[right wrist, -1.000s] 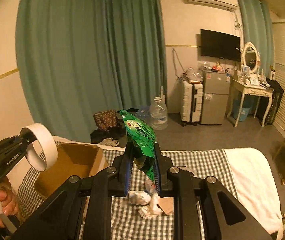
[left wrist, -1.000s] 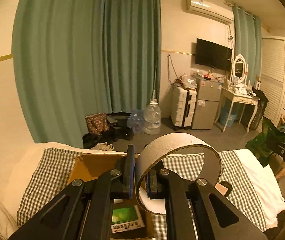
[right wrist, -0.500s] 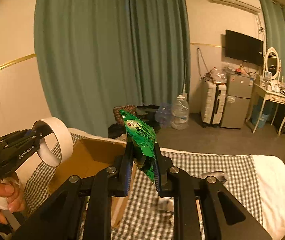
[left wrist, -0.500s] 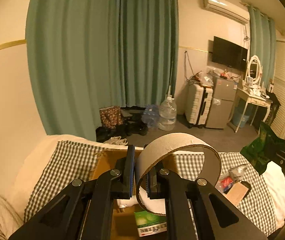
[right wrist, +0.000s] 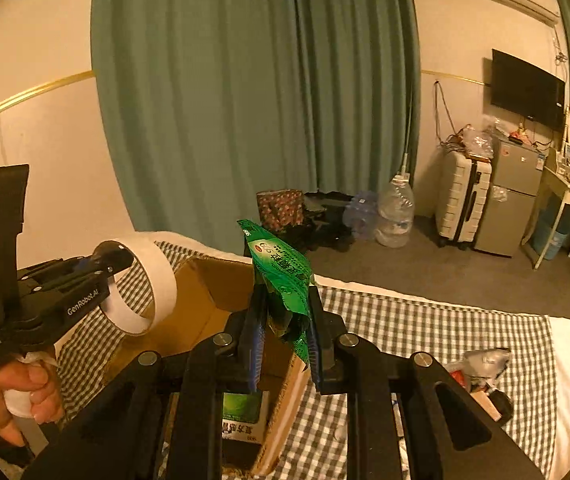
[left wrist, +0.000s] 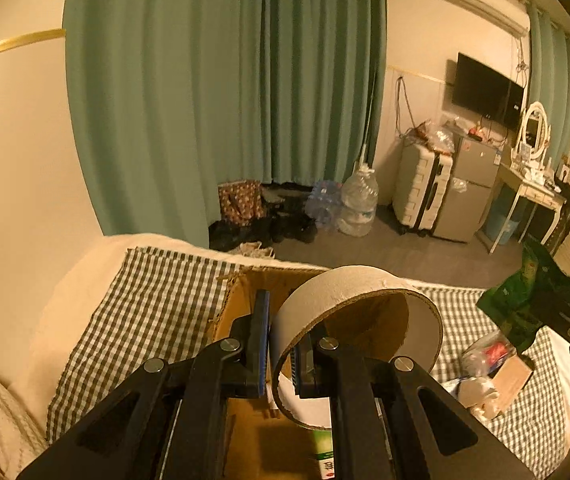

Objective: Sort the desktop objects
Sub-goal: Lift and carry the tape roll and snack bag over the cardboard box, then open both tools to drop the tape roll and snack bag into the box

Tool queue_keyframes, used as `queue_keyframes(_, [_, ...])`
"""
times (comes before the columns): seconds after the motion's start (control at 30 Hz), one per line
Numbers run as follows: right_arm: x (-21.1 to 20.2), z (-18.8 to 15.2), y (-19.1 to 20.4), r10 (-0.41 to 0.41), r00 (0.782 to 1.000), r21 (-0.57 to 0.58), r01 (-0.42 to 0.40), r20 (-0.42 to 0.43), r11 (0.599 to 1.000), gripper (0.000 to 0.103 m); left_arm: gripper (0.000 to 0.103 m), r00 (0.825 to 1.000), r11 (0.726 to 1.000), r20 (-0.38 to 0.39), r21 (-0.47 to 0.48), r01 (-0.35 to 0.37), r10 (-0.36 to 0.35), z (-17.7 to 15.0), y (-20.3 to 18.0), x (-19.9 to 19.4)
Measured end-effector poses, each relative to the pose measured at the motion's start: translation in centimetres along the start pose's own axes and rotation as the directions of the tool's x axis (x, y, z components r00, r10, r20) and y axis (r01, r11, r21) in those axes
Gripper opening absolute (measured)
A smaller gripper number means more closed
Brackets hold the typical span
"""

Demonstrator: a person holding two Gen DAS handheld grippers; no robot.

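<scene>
My left gripper is shut on the wall of a large tape roll and holds it above an open cardboard box. From the right wrist view the left gripper and the tape roll hang over the box's left side. My right gripper is shut on a green foil packet, held over the box's near right corner. A green-and-white carton lies inside the box.
The box sits on a checked cloth over a white surface. Loose clutter, a plastic bag and a small brown box, lies on the cloth to the right. Beyond are green curtains, a water jug, a suitcase and a fridge.
Both grippers have moved left and forward over the box, each still holding its object. The clutter pile has slid to the right in both views.
</scene>
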State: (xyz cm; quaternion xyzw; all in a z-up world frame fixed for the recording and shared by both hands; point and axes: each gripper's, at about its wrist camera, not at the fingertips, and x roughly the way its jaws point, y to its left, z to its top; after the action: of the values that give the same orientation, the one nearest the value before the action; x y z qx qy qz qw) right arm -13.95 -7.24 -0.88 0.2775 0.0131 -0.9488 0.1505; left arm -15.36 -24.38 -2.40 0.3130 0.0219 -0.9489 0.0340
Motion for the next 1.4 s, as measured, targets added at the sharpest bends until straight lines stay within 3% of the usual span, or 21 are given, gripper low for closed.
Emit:
queue_keyframes(0.5, [8.5,-2.5,2.6,0.063,0.988,-0.023,-0.067,-0.142,0.998,0.018,0.009,0.987,0.999,-0.156,0.022,-0.038,0.041,-2.9,0.9,6.7])
queue_keyframes(0.8, [13.1,-4.0,2.7,0.063,0.960,-0.052,-0.080,-0.273,0.995,0.018,0.009,0.973,0.996,-0.213,0.048,-0.077,0.085,-4.4,0.8,9.2])
queue_keyframes(1.2, [15.8,-5.2,1.4,0.032,0.926,-0.058,-0.058,-0.376,0.997,0.018,0.011,0.952,0.995,-0.288,0.045,-0.094,0.103,-5.3,1.3,11.3])
queue_keyframes(1.4, [14.7,-4.7,1.8,0.042,0.935,-0.075,-0.073,-0.352,0.994,0.020,0.020,0.953,0.992,-0.277,0.058,-0.115,0.126,-4.9,1.0,10.5])
